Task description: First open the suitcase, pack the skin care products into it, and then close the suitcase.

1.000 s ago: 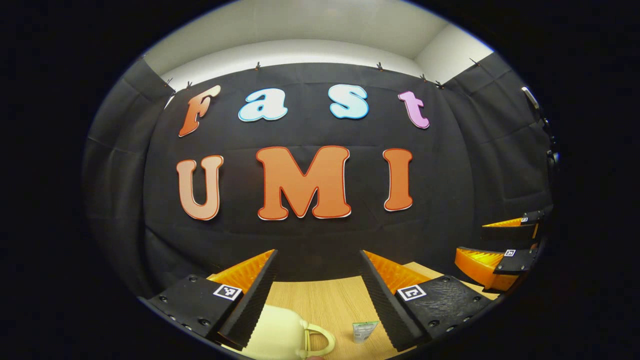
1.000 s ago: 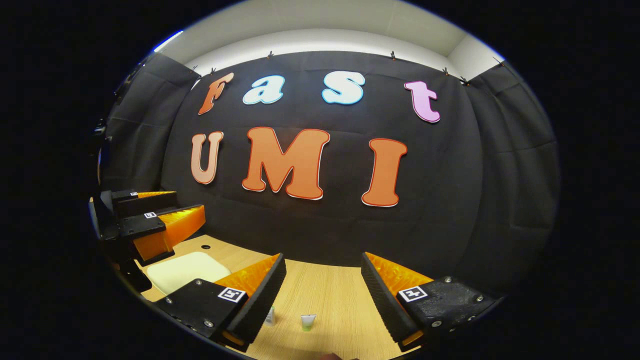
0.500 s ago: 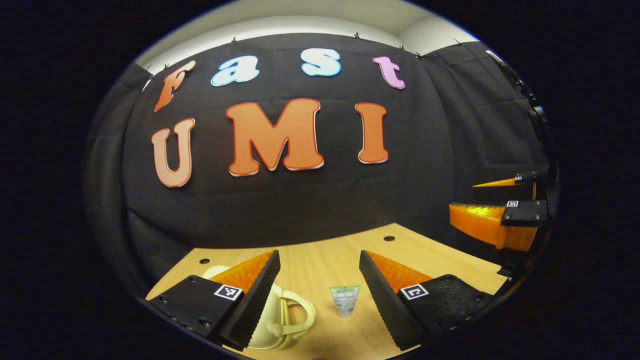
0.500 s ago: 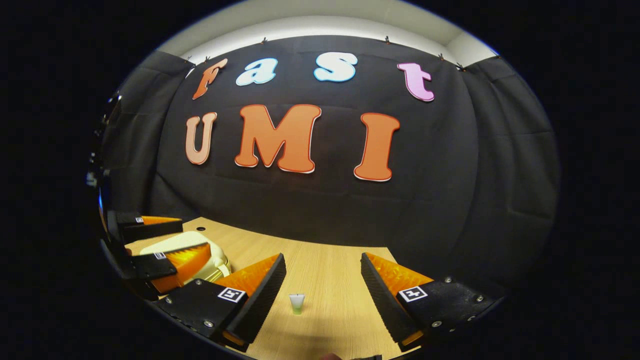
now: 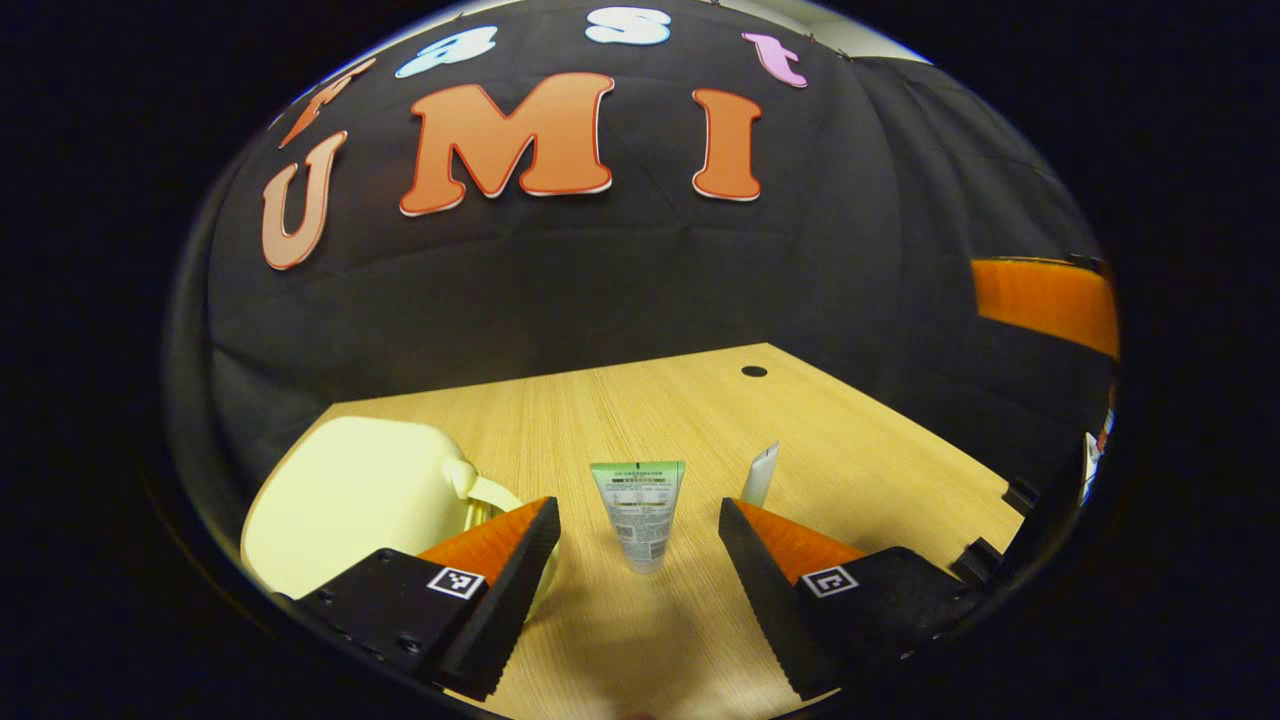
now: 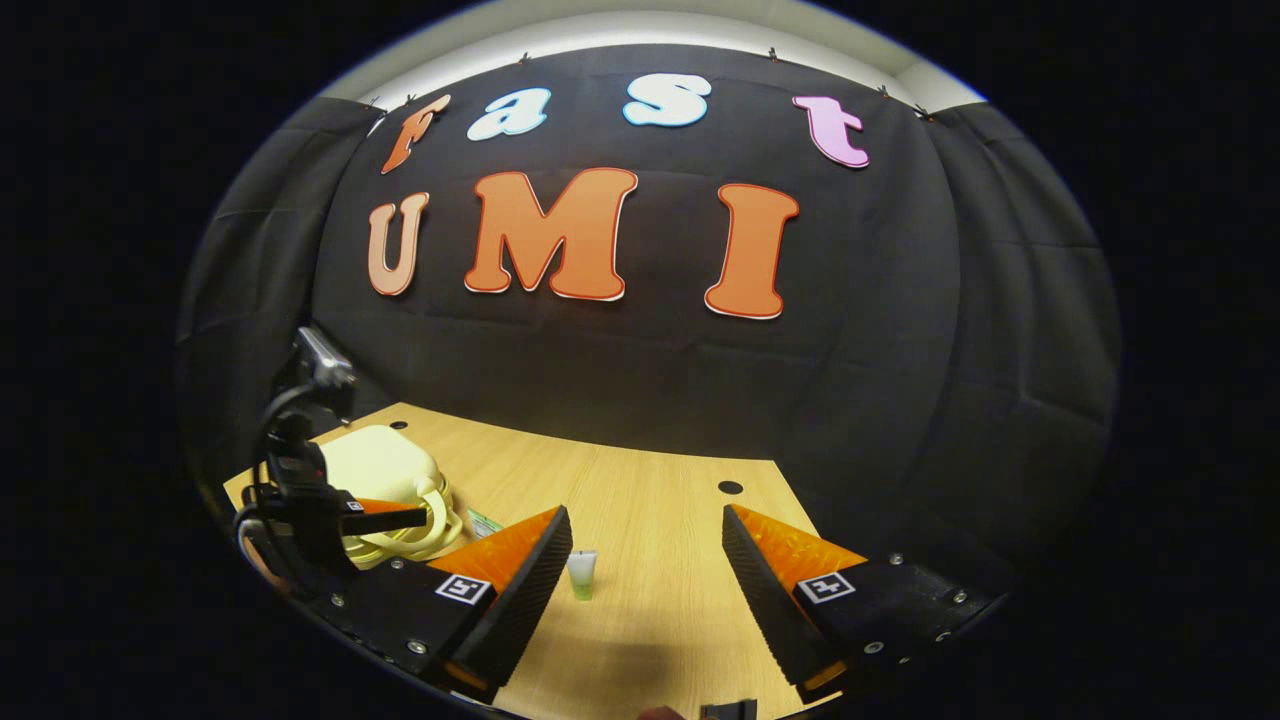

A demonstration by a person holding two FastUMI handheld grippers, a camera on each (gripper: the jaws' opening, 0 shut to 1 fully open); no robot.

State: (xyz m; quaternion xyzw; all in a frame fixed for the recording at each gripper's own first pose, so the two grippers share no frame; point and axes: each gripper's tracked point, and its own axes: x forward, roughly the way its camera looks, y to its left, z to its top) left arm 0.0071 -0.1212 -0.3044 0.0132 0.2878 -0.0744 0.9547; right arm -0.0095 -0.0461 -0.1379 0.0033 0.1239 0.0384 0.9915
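Both grippers poised over a closed suitcase

Left gripper (image 5: 635,520) and right gripper (image 6: 645,530) gape empty, ready to start; the suitcase (image 5: 350,500) lies shut at nine o'clock, the tube (image 5: 638,510) at twelve o'clock on the table (image 5: 700,400).

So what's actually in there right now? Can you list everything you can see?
suitcase: one, pale cream, shut, with a looped handle, on the table's left side.
green-capped tube: one, white body with green top band, lying on the table ahead of the left gripper.
second tube: one, whitish, just right of the first and a little farther back.
table: one, light wood, with small dark holes near its far edge.
left gripper: one, fingers apart, holding nothing, low over the table.
right gripper: one, fingers apart, holding nothing, above the table.
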